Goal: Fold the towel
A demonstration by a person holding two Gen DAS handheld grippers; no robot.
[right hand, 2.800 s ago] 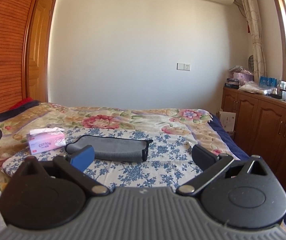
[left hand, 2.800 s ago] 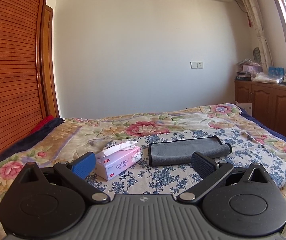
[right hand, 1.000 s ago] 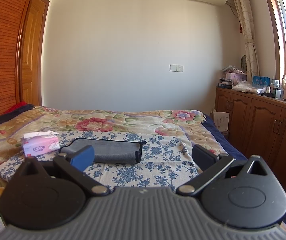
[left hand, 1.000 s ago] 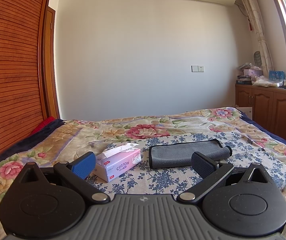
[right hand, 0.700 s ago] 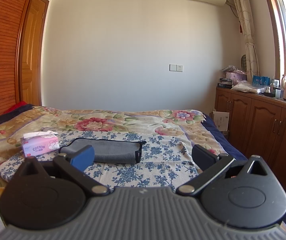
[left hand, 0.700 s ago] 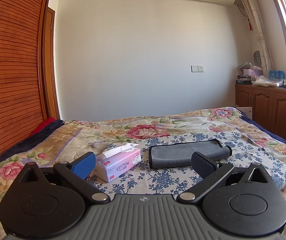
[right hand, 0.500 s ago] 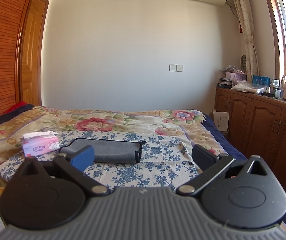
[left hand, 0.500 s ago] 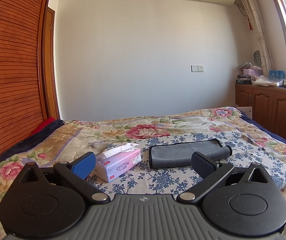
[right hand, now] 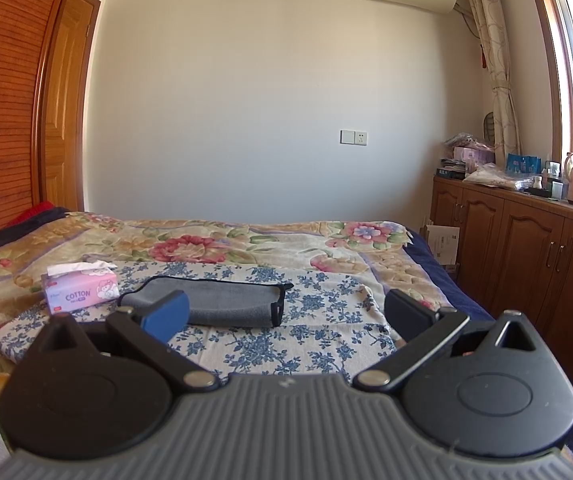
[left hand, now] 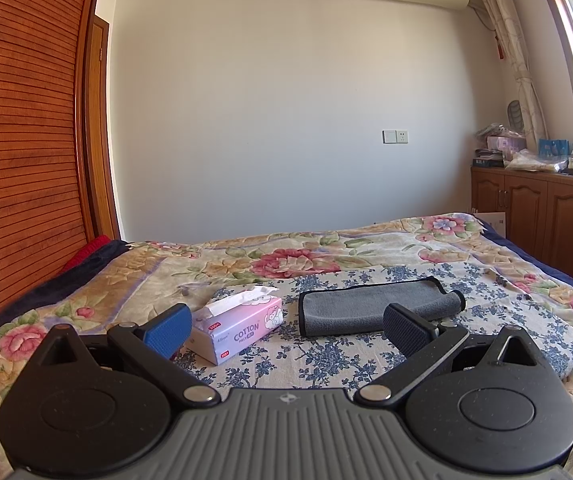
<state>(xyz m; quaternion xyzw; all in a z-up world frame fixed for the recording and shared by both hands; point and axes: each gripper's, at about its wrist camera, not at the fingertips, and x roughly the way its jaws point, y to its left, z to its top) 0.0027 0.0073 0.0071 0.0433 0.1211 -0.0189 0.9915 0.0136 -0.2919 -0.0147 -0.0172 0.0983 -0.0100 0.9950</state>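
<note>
On a flowered bedspread (left hand: 86, 300), a pink tissue box (left hand: 238, 324) sits at left, just beside a gray towel (left hand: 374, 306) already folded into a long band on a blue-print cloth (left hand: 326, 360). Its long axis runs left to right across the bed, one rolled end pointing toward the wooden cabinets (right hand: 526, 248). Both the left gripper (left hand: 286, 326) and the right gripper (right hand: 286, 314) hover short of it, fingers spread wide, holding nothing.
</note>
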